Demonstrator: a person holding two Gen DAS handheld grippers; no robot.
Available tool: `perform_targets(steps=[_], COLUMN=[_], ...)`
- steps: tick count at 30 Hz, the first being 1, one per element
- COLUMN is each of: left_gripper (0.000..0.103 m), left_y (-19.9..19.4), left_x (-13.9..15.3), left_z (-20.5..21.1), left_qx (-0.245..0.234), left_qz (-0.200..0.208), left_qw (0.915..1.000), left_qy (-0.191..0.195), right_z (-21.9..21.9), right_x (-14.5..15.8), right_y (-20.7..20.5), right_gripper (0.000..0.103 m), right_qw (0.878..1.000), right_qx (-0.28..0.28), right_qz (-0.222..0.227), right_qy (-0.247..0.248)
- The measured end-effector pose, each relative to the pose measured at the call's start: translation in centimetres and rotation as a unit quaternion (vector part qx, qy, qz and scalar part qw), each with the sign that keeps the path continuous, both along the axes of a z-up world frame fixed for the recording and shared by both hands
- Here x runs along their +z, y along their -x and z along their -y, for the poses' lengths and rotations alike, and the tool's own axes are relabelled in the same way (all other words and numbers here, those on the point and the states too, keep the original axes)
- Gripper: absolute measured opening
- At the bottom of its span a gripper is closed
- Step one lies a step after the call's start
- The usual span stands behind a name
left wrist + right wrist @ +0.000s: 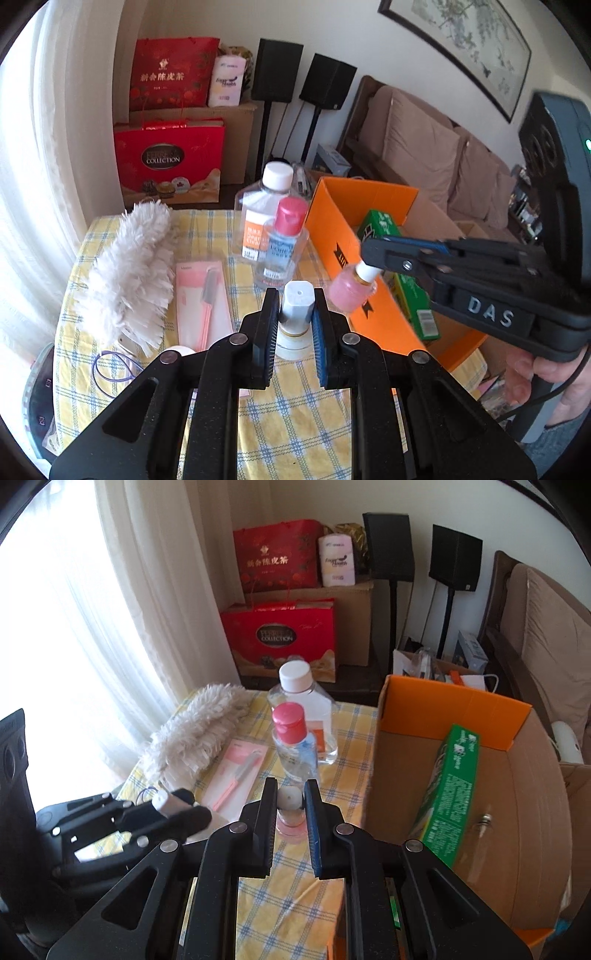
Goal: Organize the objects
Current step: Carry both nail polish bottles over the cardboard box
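Observation:
My left gripper (295, 301) is shut on a small white bottle (295, 314), its pads pressing the silver-white cap, above the yellow checked tablecloth (295, 406). My right gripper (369, 264) is shut on the white cap of a small pink bottle (351, 291), which hangs beside the orange cardboard box (332, 229). In the right wrist view the right gripper (290, 790) pinches that pink bottle (290, 818) just left of the box (443, 709). At the lower left there, the left gripper (184, 806) carries the white bottle (166, 801).
A green carton (454, 786) and a clear bulb-like item (484, 823) lie in the box. On the cloth are a white duster (125, 273), a pink packaged comb (203, 295), a white-capped clear bottle (266, 214), a red-capped bottle (288, 236) and a purple hair tie (110, 369).

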State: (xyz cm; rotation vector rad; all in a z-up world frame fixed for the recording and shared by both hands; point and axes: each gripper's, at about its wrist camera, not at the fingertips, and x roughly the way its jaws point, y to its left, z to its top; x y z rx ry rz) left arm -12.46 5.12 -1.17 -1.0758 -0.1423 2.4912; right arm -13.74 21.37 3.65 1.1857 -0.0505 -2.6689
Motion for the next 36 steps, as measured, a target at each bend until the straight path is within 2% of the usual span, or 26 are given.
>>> perform_targets(steps=[8, 16, 23, 36], left_gripper=[0.016, 0.016, 0.016, 0.016], left_y=[0.0, -0.1, -0.8, -2.0], left_x=[2.7, 4.0, 3.3, 0.7], left_z=[-1.7, -6.0, -10.9, -18.3], left_qx=[-0.006, -0.039, -0.084, -0.135], left_qz=[-0.017, -0.021, -0.004, 0.021], left_qw=[0.9998, 0.999, 0.9962, 0.9906], left_qy=[-0.004, -0.009, -0.023, -0.008], right_z=[-2.0, -5.6, -10.6, -17.4], right_x=[2.3, 3.3, 2.8, -0.1], right_y=[-2.2, -4.2, -6.4, -8.1], right_gripper=[0.014, 0.014, 0.014, 0.014], right_qw=[1.0, 0.998, 0.995, 0.986], right_qx=[-0.014, -0.048, -0.1, -0.164], right_qz=[-0.025, -0.034, -0.027, 0.001], right_qy=[0.0, -0.003, -0.017, -0.019])
